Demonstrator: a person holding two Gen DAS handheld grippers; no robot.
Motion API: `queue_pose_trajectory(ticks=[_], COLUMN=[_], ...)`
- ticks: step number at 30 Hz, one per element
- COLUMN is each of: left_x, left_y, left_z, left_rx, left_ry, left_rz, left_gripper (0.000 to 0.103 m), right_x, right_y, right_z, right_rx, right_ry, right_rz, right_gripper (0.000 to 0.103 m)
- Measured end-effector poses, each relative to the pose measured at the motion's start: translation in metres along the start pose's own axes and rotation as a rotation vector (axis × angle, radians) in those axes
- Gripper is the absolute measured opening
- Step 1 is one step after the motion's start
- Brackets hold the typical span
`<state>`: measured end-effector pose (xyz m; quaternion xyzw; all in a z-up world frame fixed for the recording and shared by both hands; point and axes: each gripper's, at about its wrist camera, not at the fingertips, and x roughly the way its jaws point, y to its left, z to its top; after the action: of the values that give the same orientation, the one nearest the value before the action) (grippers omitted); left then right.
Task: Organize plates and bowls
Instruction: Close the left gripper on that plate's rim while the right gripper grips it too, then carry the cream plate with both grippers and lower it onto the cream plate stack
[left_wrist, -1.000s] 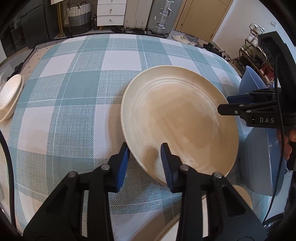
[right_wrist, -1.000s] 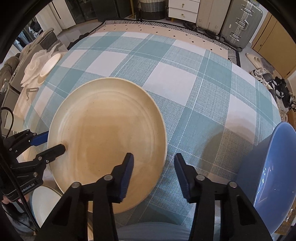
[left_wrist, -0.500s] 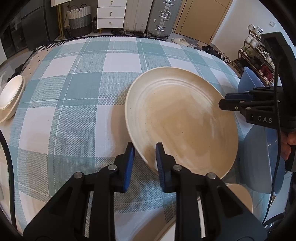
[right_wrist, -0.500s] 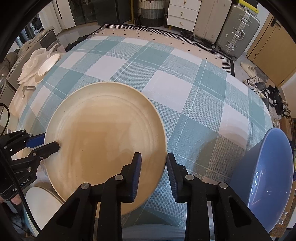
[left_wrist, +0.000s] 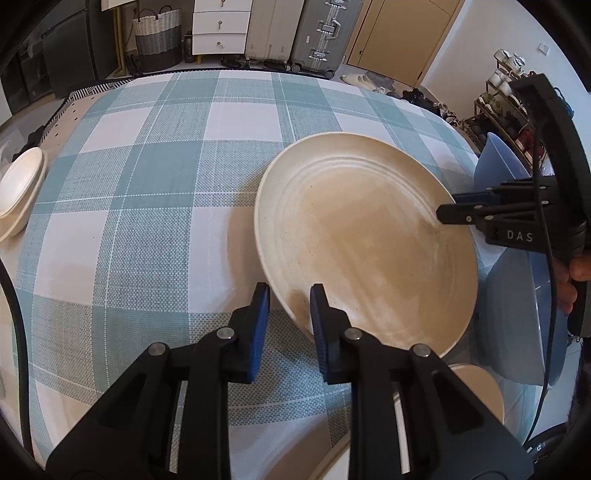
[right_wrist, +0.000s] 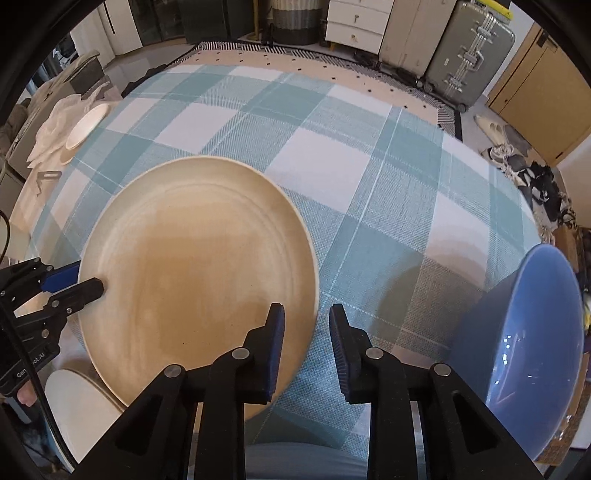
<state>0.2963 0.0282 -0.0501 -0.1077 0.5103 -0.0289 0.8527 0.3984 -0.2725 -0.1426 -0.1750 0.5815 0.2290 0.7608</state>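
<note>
A large beige plate (left_wrist: 369, 240) hangs slightly tilted just over the checked tablecloth (left_wrist: 147, 221), held from two sides. My left gripper (left_wrist: 289, 288) is shut on its near rim, one pad above and one below. In the left wrist view my right gripper (left_wrist: 448, 210) clamps the opposite rim. In the right wrist view the same plate (right_wrist: 199, 266) fills the left half, with my right gripper (right_wrist: 306, 307) shut on its right edge. My left gripper (right_wrist: 88, 282) pinches the far left rim there.
A big blue bowl (right_wrist: 535, 332) stands at the table's right edge, right of the plate (left_wrist: 517, 295). A white plate (left_wrist: 476, 391) lies under the beige one near the front edge (right_wrist: 77, 406). Small white dishes (left_wrist: 18, 192) sit stacked at the far left. Furniture and suitcases stand beyond the table.
Both grippers' jaws have closed from a wider gap onto the plate's rim. The plate has shifted slightly; the hands have hardly moved.
</note>
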Motion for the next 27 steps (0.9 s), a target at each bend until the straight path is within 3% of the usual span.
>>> queue_pose_trajectory(ticks=[12,27], left_x=[-0.012,-0.087], left_y=[0.001,0.003], left_z=[0.001,-0.006], left_rx=[-0.007,-0.004], left_ry=[-0.038,-0.149], left_rz=[0.024,0.051], left_gripper=[0.019,0.019], right_x=[-0.017,-0.084], right_y=[0.015,0.042], right_z=[0.001,-0.014], right_rx=[-0.033,-0.048], right_ry=[-0.091,-0.202], right_rz=[-0.028,-0.012], right_gripper=[0.022,0.022])
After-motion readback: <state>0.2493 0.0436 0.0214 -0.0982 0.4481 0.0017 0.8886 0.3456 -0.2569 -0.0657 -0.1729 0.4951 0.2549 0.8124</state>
